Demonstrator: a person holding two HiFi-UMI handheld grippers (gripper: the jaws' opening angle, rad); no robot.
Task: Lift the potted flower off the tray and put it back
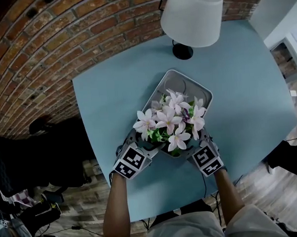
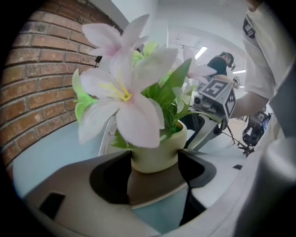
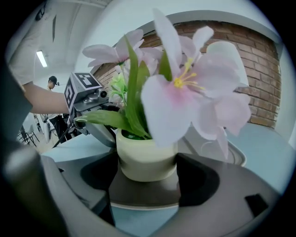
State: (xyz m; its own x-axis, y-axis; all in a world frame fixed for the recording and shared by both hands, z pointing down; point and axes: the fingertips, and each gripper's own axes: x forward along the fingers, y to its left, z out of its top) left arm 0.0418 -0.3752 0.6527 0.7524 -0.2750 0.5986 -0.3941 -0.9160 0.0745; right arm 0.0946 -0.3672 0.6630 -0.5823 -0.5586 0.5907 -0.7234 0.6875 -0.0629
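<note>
I look down on a light-blue table point(image 1: 237, 85). Two items rest directly on it: a grey tray point(image 1: 181, 81) toward my side, and a lamp point(image 1: 192, 10) with a white shade and black base at the far edge.

Potted flower point(image 1: 171, 121) sits at near end of tray point(image 1: 184, 84) on table point(image 1: 247, 94), left gripper point(image 1: 149, 144) and right gripper point(image 1: 193, 141) clamping it from either side, lamp point(image 1: 191, 12) behind tray.
</note>
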